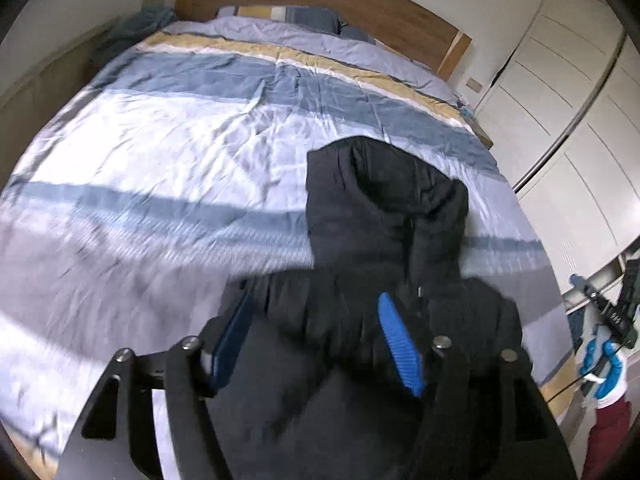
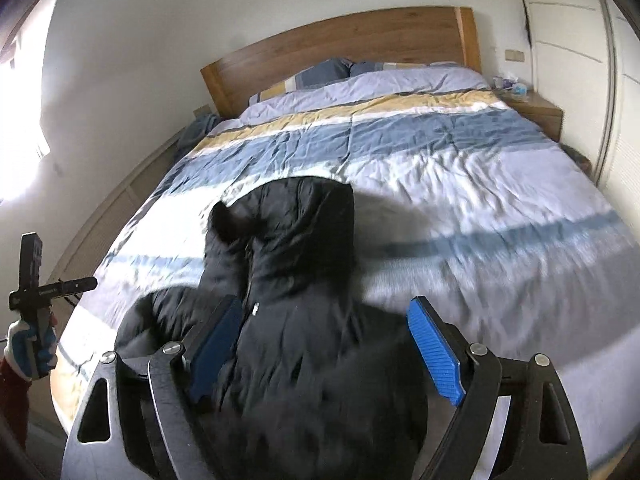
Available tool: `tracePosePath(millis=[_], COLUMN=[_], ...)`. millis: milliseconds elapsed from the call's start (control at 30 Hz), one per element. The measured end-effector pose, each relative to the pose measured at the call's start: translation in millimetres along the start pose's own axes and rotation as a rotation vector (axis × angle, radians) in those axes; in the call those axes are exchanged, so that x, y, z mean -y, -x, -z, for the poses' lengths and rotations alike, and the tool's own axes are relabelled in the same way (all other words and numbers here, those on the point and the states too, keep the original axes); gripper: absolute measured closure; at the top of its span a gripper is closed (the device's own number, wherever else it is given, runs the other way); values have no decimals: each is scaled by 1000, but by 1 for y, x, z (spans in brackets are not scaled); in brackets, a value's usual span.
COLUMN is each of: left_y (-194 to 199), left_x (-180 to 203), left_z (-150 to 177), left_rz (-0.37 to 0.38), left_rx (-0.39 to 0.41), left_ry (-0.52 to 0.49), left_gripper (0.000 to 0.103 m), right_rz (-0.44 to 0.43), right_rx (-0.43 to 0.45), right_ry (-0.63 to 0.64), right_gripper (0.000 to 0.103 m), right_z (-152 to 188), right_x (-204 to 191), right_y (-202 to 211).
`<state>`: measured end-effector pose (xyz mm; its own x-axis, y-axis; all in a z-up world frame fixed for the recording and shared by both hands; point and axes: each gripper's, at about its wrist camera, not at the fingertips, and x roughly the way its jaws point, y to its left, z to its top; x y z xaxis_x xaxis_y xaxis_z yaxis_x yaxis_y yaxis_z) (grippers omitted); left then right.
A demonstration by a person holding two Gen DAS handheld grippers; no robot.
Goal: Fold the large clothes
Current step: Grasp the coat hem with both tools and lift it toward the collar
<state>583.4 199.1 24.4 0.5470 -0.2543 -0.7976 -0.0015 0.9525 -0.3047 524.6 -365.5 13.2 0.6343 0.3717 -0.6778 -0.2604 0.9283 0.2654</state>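
- Left gripper (image 1: 320, 344) jaws parted, black puffer jacket (image 1: 384, 240) fabric bunched between the blue pads (image 1: 400, 344); motion blur hides contact, so I can't say whether anything is held.
- Right gripper (image 2: 326, 356) jaws wide, right pad clear of the cloth, left pad against or just beside the jacket (image 2: 280, 264); looks like no grip.
- Bed (image 1: 160, 140) with striped duvet carries the jacket near the foot end, hood end toward the wooden headboard (image 2: 340, 40), zip (image 2: 252, 276) facing up.
- Step, my read: lay-out and smoothing done or nearly, first fold not yet made. Next move needs both grippers on a sleeve or side edge, carried across the body.
- Right view only: nightstand (image 2: 536, 110) and the left-hand gloved hand (image 2: 32, 348) on its handle.
- Left view only: wardrobe doors (image 1: 560, 120) and the right-hand glove (image 1: 604, 364).
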Motion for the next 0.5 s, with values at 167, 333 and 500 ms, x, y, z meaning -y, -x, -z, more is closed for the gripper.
tracePosePath(millis=[167, 333, 500], left_y=[-85, -168, -232], left_x=[-9, -18, -20], left_z=[-57, -93, -114], left_rz=[69, 138, 170], left_rx=[-53, -57, -67], left_ry=[57, 132, 157], left_gripper=[38, 37, 37], right_rz=[-42, -115, -162], right_rx=[-45, -64, -75], right_ry=[-35, -89, -107], right_gripper=[17, 14, 12], right_z=[-41, -65, -79], right_x=[16, 26, 30], right_y=[-93, -186, -251])
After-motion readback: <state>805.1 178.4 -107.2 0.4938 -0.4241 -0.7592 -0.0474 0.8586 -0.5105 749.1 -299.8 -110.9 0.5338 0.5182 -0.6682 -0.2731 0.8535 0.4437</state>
